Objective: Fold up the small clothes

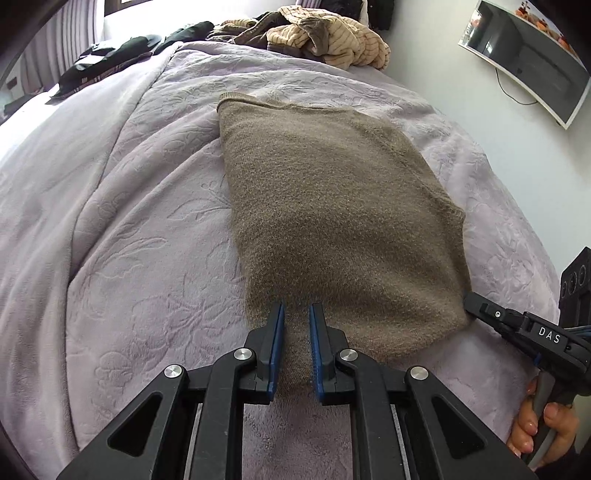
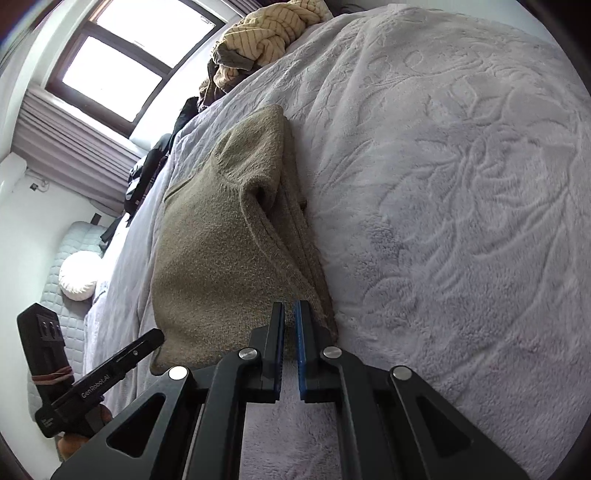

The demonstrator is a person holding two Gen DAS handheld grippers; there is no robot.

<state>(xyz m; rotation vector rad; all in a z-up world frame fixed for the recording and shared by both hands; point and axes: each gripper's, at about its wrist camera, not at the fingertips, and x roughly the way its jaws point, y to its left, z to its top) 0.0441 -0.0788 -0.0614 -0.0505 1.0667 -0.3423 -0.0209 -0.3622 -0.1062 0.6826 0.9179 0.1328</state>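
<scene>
A brown knitted sweater (image 1: 332, 206) (image 2: 214, 251) lies folded into a long rectangle on the lilac bedspread (image 1: 129, 221) (image 2: 461, 184). My left gripper (image 1: 296, 306) is at its near edge, slightly open. The cloth runs between the blue pads (image 1: 279, 332), which do not pinch it. My right gripper (image 2: 290, 304) is shut on the sweater's near right corner, where the folded layers stack. It shows in the left wrist view as a black finger (image 1: 471, 300) touching that corner. The left gripper (image 2: 157, 334) appears low at the left of the right wrist view.
A heap of striped beige and brown clothes (image 1: 325, 33) (image 2: 269, 29) sits at the far end of the bed, with dark garments (image 1: 110, 55) at the far left. A screen (image 1: 528, 51) hangs on the right wall. A person's hand (image 1: 539, 424) holds the right gripper's handle.
</scene>
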